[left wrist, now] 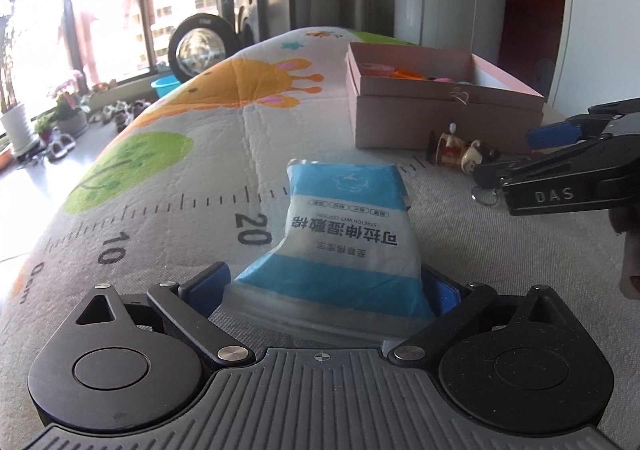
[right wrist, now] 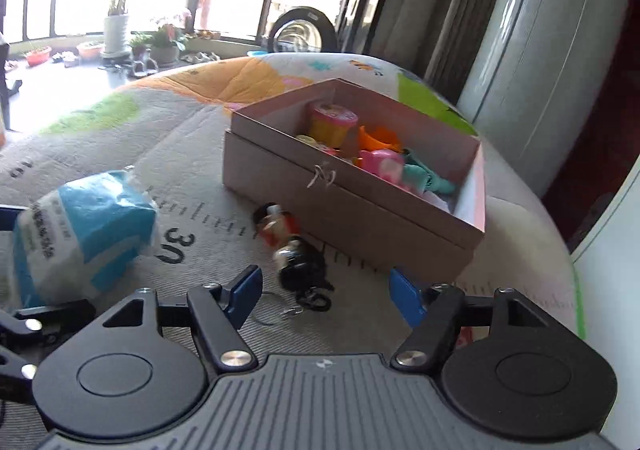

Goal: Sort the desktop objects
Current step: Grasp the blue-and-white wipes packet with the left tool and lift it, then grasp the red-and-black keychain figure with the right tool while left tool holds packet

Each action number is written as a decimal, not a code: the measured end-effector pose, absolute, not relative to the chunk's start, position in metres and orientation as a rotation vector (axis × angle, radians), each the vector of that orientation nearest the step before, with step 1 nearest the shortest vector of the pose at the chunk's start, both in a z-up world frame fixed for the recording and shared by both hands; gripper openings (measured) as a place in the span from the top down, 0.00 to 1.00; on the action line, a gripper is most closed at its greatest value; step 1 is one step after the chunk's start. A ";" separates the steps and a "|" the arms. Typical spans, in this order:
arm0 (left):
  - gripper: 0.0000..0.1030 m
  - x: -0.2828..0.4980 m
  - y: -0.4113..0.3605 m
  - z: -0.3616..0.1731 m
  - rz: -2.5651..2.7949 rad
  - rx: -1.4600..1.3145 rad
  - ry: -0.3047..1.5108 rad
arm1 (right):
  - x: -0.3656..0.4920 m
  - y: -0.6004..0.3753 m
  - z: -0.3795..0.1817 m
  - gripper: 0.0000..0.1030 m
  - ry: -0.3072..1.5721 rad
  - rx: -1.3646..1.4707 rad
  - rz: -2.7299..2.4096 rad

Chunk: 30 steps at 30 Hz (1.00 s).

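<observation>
My left gripper [left wrist: 328,286] is shut on a blue and white wet-cotton pack [left wrist: 344,226], squeezing its near end; the pack's far end points toward the box. The pack also shows in the right wrist view [right wrist: 84,230] at the left. My right gripper [right wrist: 326,290] is open and empty, its blue pads either side of a doll keychain [right wrist: 288,242] lying on the mat in front of the box. The keychain shows in the left wrist view [left wrist: 460,153]. A pink cardboard box [right wrist: 360,209] holds several colourful toys [right wrist: 380,161].
A padded mat with a giraffe print and ruler marks [left wrist: 180,177] covers the table. The box [left wrist: 440,121] stands at the back right. A grey cylinder [right wrist: 540,61] stands beyond the table. Windows and potted plants are at the left.
</observation>
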State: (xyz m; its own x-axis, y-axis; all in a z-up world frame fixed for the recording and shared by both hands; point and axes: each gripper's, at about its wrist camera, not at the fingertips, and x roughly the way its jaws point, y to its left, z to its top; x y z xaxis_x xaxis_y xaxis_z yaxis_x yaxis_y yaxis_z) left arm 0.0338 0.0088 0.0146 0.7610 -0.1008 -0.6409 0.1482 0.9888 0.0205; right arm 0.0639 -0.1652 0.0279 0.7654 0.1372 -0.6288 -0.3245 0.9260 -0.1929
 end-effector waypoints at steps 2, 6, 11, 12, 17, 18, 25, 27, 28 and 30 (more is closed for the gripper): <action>0.02 0.035 0.010 0.015 -0.137 0.065 0.697 | 0.064 -0.171 0.034 0.31 0.685 -0.245 0.328; 0.02 0.034 0.010 0.015 -0.137 0.066 0.692 | 0.071 -0.166 0.036 0.30 0.659 -0.264 0.330; 0.02 0.035 0.010 0.015 -0.137 0.063 0.695 | 0.099 -0.161 0.030 0.30 0.692 -0.257 0.343; 0.02 0.035 0.010 0.015 -0.137 0.063 0.695 | 0.102 -0.160 0.028 0.31 0.701 -0.261 0.349; 0.02 0.035 0.010 0.015 -0.138 0.056 0.699 | 0.103 -0.157 0.023 0.51 0.732 -0.264 0.418; 0.01 0.035 0.010 0.014 -0.138 0.056 0.699 | 0.102 -0.157 0.022 0.61 0.745 -0.262 0.431; 0.01 0.036 0.009 0.014 -0.136 0.061 0.699 | 0.078 -0.176 0.029 0.63 0.801 -0.190 0.475; 0.01 0.035 0.008 0.014 -0.134 0.066 0.699 | 0.067 -0.182 0.033 0.62 0.798 -0.207 0.469; 0.01 0.035 0.008 0.013 -0.133 0.068 0.699 | 0.062 -0.184 0.035 0.62 0.791 -0.218 0.465; 0.01 0.035 0.008 0.014 -0.131 0.072 0.700 | 0.053 -0.189 0.038 0.62 0.765 -0.244 0.452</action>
State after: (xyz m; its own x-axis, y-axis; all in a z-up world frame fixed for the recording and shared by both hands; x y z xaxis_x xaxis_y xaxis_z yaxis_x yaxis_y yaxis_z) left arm 0.0349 0.0077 0.0135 0.7570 -0.0965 -0.6462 0.1445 0.9893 0.0216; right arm 0.0534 -0.1887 0.0380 0.6326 0.3042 -0.7123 -0.4776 0.8772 -0.0495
